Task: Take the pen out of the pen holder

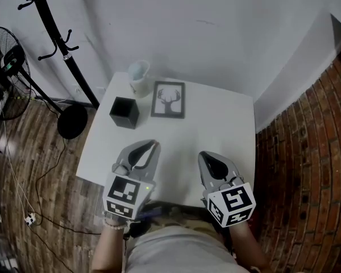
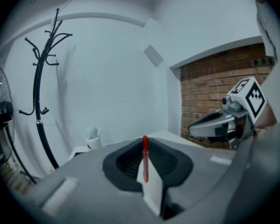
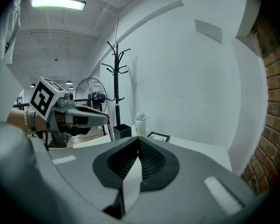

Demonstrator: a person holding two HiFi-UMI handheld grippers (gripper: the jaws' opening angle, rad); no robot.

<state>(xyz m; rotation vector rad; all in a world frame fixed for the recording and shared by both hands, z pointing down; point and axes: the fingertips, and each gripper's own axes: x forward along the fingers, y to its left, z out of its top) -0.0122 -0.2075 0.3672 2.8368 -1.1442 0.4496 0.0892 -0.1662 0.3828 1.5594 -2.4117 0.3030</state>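
Note:
A thin red pen (image 2: 144, 162) stands upright between the jaws of my left gripper (image 2: 144, 143), which is shut on it. In the head view that left gripper (image 1: 154, 145) hovers over the white table's (image 1: 221, 124) near left part, short of the black square pen holder (image 1: 124, 112). The holder (image 3: 122, 131) shows no pen sticking out of it. My right gripper (image 1: 203, 155) is beside the left one, to its right. Its jaws (image 3: 139, 140) are pressed together with nothing between them.
A white cup (image 1: 139, 78) and a framed deer picture (image 1: 169, 99) sit at the table's far side, next to the holder. A black coat stand (image 1: 62, 44) and a fan (image 1: 8, 73) are on the floor to the left. A brick wall (image 1: 312, 152) runs along the right.

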